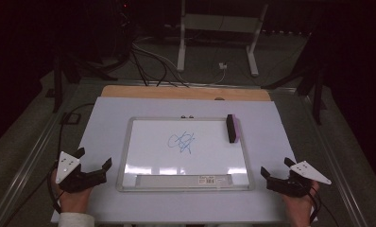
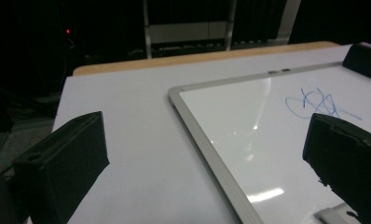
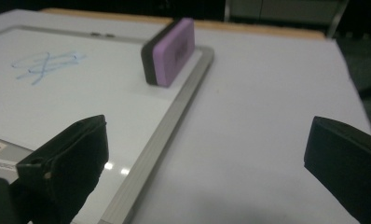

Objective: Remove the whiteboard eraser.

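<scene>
Two grippers rest at the near corners of the desk in the high view: the left gripper (image 1: 94, 157) and right gripper (image 1: 277, 166) both stand wide open, empty. Between them lies the whiteboard (image 1: 129, 156) with a blue scribble (image 1: 182, 142) at its centre; the purple eraser (image 1: 232, 128) stands on edge at the board's far right corner.

Left gripper view: spread jaws frame the board's left frame (image 2: 207, 140).

Right gripper view: the eraser (image 3: 172, 49) perches against the frame, well apart from the jaws. A careless side approach could topple it off the board, and an off-centre pinch on its soft foam could let it twist.
</scene>
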The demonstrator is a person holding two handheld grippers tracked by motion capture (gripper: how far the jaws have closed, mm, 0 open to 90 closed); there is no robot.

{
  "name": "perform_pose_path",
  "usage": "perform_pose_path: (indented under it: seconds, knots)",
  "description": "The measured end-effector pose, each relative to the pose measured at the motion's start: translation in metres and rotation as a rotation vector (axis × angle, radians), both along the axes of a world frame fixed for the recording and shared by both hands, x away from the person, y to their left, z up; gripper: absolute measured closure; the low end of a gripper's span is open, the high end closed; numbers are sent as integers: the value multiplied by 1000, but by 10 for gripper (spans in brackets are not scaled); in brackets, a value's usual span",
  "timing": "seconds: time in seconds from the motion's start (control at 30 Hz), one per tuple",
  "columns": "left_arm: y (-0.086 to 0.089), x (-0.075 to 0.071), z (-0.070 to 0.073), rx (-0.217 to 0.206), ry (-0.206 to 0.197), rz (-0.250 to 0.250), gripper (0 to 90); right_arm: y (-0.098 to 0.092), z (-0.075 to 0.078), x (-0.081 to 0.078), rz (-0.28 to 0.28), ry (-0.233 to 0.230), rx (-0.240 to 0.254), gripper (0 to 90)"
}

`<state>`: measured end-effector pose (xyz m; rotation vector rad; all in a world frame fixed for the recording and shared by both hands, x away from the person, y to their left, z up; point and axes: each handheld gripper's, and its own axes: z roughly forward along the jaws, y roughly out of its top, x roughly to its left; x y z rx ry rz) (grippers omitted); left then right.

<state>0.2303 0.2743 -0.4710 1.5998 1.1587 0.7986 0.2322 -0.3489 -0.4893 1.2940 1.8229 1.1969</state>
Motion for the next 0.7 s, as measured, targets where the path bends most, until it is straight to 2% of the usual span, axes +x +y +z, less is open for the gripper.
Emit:
perform_pose_path:
  seconds: [0.03,0.27,0.4,0.53,0.7]
  knots:
    - [1,0,1,-4,-7,2,7,-1,1,-1,7,-27,2,2]
    - [5,-2,0,-7,-25,24,7,-1,5,-2,9,-64,19,2]
    - [6,-3,-1,-18,-27,36,7,3,16,3,24,-96,28,2]
    - [6,-5,-1,-9,-32,44,7,6,22,9,41,-99,26,2]
    - [5,-5,-4,-4,-21,52,7,13,30,23,54,-83,8,2]
